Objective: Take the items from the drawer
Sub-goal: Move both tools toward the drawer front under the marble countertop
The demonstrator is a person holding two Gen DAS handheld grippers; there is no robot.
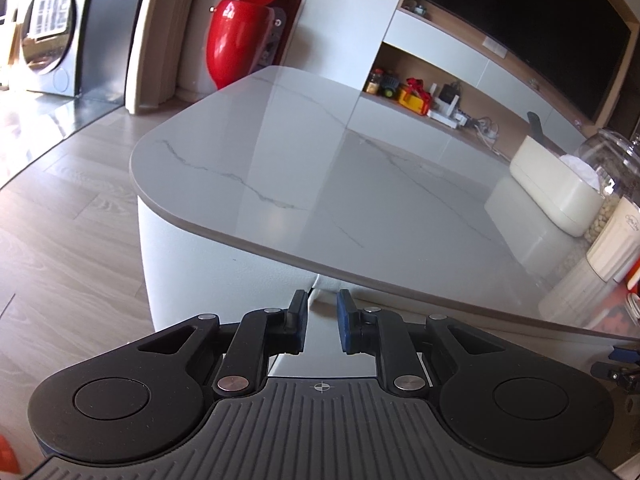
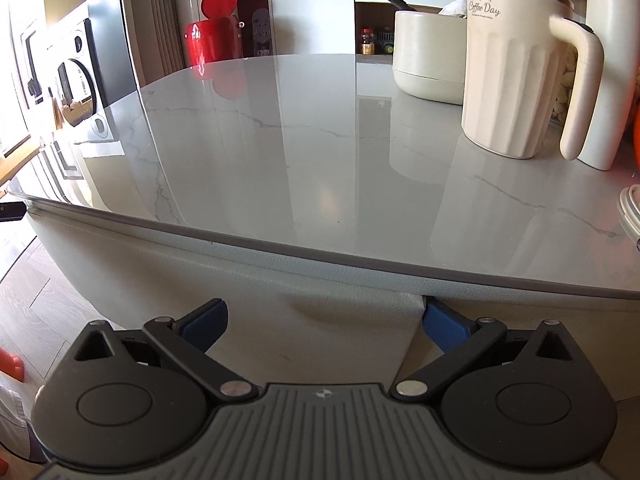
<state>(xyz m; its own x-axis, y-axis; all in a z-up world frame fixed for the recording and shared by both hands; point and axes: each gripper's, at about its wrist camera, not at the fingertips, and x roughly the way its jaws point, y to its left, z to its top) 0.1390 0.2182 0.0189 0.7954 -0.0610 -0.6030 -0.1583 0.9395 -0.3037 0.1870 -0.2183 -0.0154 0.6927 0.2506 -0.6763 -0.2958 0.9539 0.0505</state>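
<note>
Opening stage: 2 tools faced the counter (image 2: 280, 168) base. Left tool (image 1: 322, 326) narrowly parted, empty; right tool (image 2: 324, 326) wide apart, empty. Drawer unidentifiable, items unseen; next, likely grip drawer front.

Marble table (image 2: 280, 152) (glossy) carries mug (image 2: 516, 72) and tub (image 2: 428, 56).

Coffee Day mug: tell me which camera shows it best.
The right wrist view. There the Coffee Day mug stands whole and close on the table, with lettering and handle clear. The left wrist view catches only a cropped sliver of it at the right edge, lettering barely legible.
</note>
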